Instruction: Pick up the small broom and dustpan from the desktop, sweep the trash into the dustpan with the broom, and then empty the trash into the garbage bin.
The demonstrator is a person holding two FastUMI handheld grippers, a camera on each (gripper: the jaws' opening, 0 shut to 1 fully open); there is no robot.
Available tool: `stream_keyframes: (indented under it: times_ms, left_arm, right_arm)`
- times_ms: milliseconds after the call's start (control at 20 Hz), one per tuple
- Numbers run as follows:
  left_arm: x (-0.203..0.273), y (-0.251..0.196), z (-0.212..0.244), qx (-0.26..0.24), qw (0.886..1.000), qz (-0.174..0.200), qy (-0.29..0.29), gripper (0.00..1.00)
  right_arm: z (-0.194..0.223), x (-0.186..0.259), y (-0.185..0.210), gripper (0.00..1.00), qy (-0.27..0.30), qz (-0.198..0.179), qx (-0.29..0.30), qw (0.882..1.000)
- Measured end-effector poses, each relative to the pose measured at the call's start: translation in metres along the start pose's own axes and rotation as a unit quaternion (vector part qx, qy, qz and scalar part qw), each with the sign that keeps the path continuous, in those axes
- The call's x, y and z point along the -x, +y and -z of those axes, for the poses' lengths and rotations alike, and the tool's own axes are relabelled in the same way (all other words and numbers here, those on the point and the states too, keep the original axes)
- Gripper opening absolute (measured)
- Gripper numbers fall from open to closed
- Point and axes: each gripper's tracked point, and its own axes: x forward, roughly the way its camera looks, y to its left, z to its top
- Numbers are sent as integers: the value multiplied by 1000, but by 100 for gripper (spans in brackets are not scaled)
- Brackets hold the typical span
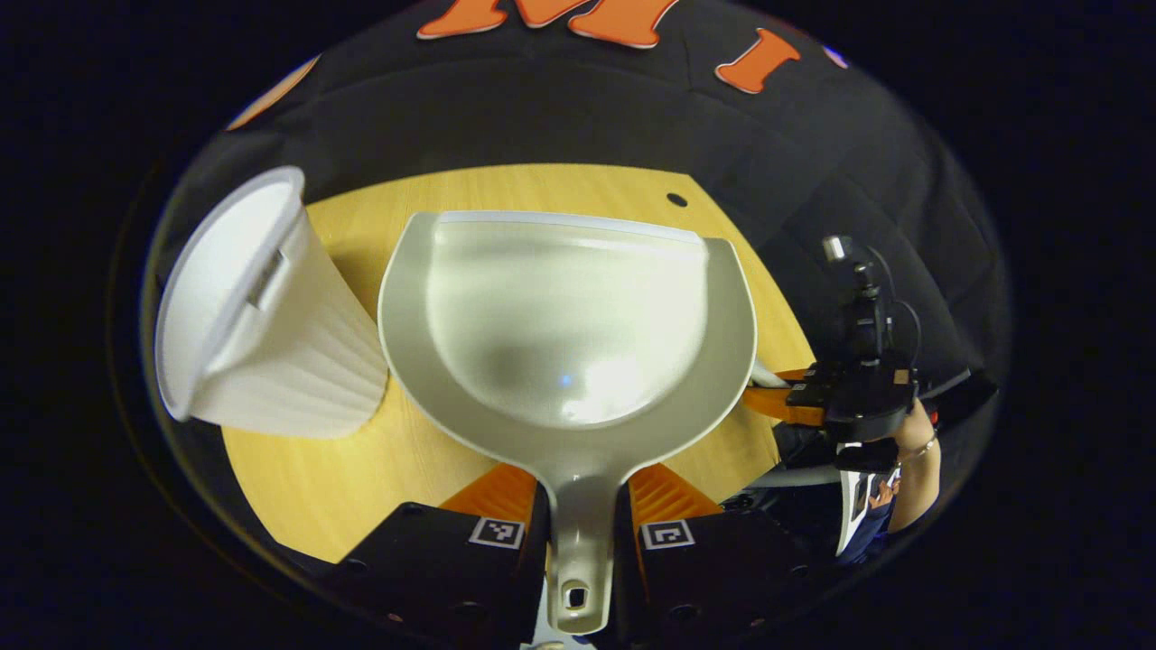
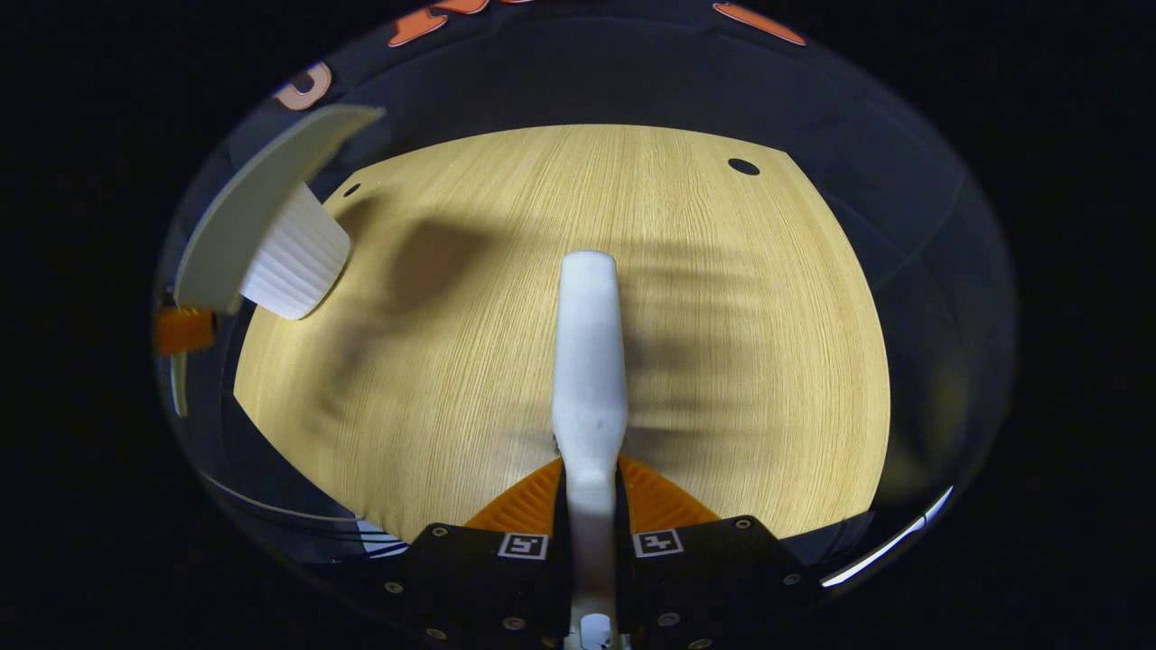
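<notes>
In the left gripper view the left tool (image 1: 582,515) is closed on the handle of the dustpan (image 1: 569,334), one finger pressing on each side of the narrow grey stem, so the pan stands out straight ahead of the tool with its open mouth at the far end. The pan's hollow is glossy and holds no trash that can be made out. It hangs above the wooden surface (image 1: 361,469), though whether its far lip touches the wood cannot be told. Just to the left of the pan, ahead of the left finger, stands the white ribbed garbage bin (image 1: 271,316), leaning in the fisheye, its rim wide and its base on the surface; pan and bin are very close, contact uncertain. Far to the right of this tool, at the surface's edge, the other tool (image 1: 768,397) shows with a hand (image 1: 908,433) behind it. In the right gripper view the right tool (image 2: 591,519) is clamped on the white handle of the small broom (image 2: 589,361), which runs straight forward from between the fingers over the bare wood; its bristles cannot be seen. Up and to the left of this tool the bin's ribbed wall sits partly behind the dustpan's pale edge.
</notes>
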Motion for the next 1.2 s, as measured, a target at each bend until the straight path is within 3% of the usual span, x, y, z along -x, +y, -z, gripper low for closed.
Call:
stream_keyframes:
  times_ms: [300, 450, 650, 900, 1050, 1150, 1200]
  left_arm:
    - [-77, 23, 43, 123, 990, -66, 19, 33]
    - [-88, 30, 54, 119, 988, -96, 20, 33]
    - [-88, 26, 59, 133, 986, -94, 28, 33]
    - [-79, 31, 50, 121, 987, -103, 33, 34]
    - [-71, 35, 44, 112, 987, -109, 38, 37]
    - [-66, 35, 37, 104, 988, -106, 37, 39]
    - [-64, 36, 35, 102, 988, -106, 38, 52]
  right_arm:
    - [-26, -29, 23, 19, -7, 34, -32, 999]
    - [-26, -42, 26, 19, -8, 58, -25, 998]
    - [-24, -59, 22, 19, 2, 75, -11, 997]
    - [-14, -67, 19, 20, 18, 68, 7, 997]
    - [-13, -65, 16, 22, 21, 56, -16, 998]
    - [-12, -65, 17, 24, 21, 49, -30, 998]
    - [-13, -65, 14, 29, 19, 52, -29, 998]
